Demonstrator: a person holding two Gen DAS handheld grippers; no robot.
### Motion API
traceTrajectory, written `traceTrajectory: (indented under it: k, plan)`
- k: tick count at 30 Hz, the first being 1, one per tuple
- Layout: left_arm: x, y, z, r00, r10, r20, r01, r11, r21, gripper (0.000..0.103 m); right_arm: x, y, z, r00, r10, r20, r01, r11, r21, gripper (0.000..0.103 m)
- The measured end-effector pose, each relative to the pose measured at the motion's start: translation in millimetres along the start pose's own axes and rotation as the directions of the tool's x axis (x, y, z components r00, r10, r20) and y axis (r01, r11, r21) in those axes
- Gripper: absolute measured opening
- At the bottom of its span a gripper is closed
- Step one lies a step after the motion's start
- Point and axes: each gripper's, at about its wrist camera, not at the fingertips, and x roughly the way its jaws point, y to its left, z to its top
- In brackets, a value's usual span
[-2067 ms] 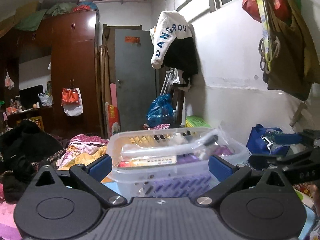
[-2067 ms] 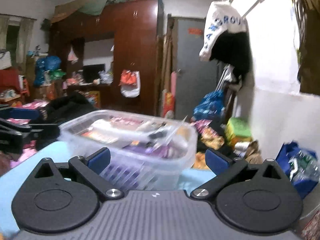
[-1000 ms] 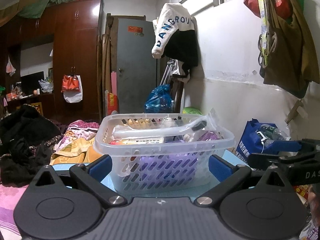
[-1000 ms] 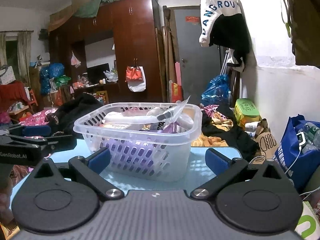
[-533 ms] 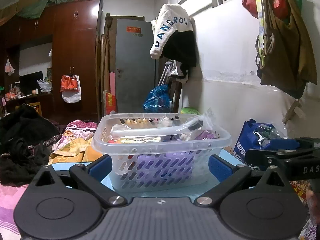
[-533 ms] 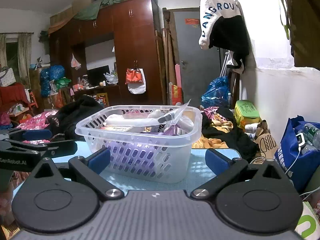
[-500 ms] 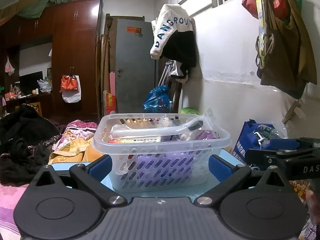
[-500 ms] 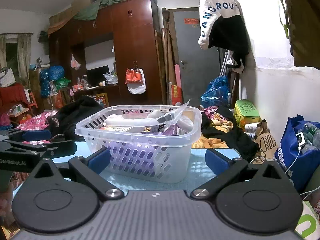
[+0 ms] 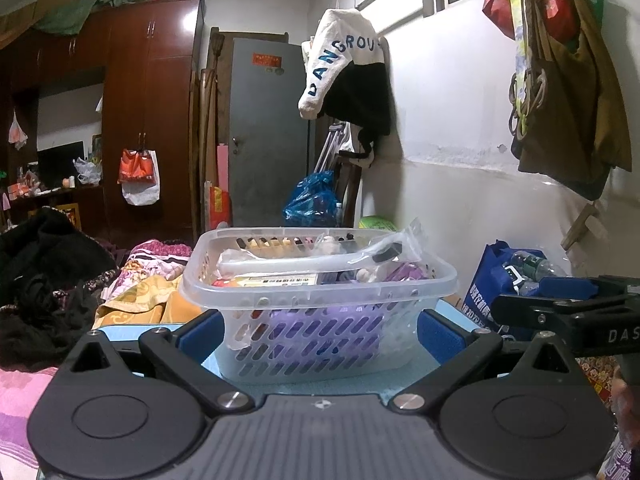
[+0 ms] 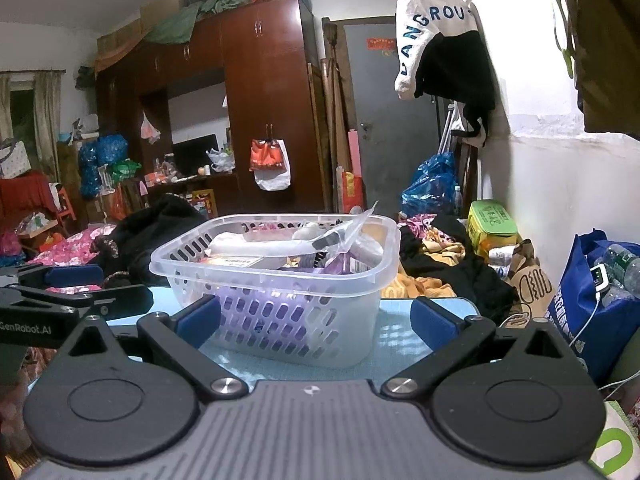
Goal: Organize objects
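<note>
A clear plastic basket (image 9: 320,292) stands on a light blue table (image 9: 436,366), filled with several items. Among them are a long white piece in a clear packet (image 9: 304,258), a labelled box (image 9: 276,281) and something purple (image 9: 320,328). My left gripper (image 9: 319,336) is open, a short way in front of the basket, holding nothing. In the right wrist view the same basket (image 10: 272,276) sits ahead and slightly left. My right gripper (image 10: 316,320) is open too, and holds nothing. Each gripper shows at the edge of the other's view: right gripper (image 9: 560,308), left gripper (image 10: 72,284).
Piles of clothes (image 9: 48,280) lie left of and behind the table. A blue bag with bottles (image 10: 596,292) and a green box (image 10: 492,216) sit by the white wall on the right. A dark wardrobe (image 10: 264,112) and a grey door (image 9: 268,132) stand at the back.
Both grippers have drawn back and dropped from close over the basket, which now looks smaller and stands in full on the table. Over the last half second almost nothing moved.
</note>
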Motion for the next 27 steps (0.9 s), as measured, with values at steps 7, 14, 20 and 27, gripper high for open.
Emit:
traceTrajectory:
  k: [7,14,20,27]
  plan:
    - [8.2,1.3,-3.9,1.000,-0.006,-0.022,0.006,1.000,-0.011,0.103,1.5,2.0,-2.5,1.000,-0.003,0.000,0.003,1.000,-0.008,0.103]
    - [5.6,0.1,-4.9,1.000,-0.007,-0.015,0.007,1.000,-0.006,0.103,1.8,1.9,-2.9,1.000,-0.013,0.010,0.013,1.000,-0.015,0.103]
    - [8.2,-1.5,-6.0,1.000,-0.006,-0.022,0.006,1.000,-0.007,0.103,2.8,-0.5,-2.8,1.000,-0.015,0.010,0.015,1.000,-0.010,0.103]
    - [8.1,-4.3,-6.3,1.000,-0.004,-0.023,0.004,1.000,-0.003,0.103,3.4,-1.5,-2.6,1.000,-0.013,0.010,0.014,1.000,-0.009,0.103]
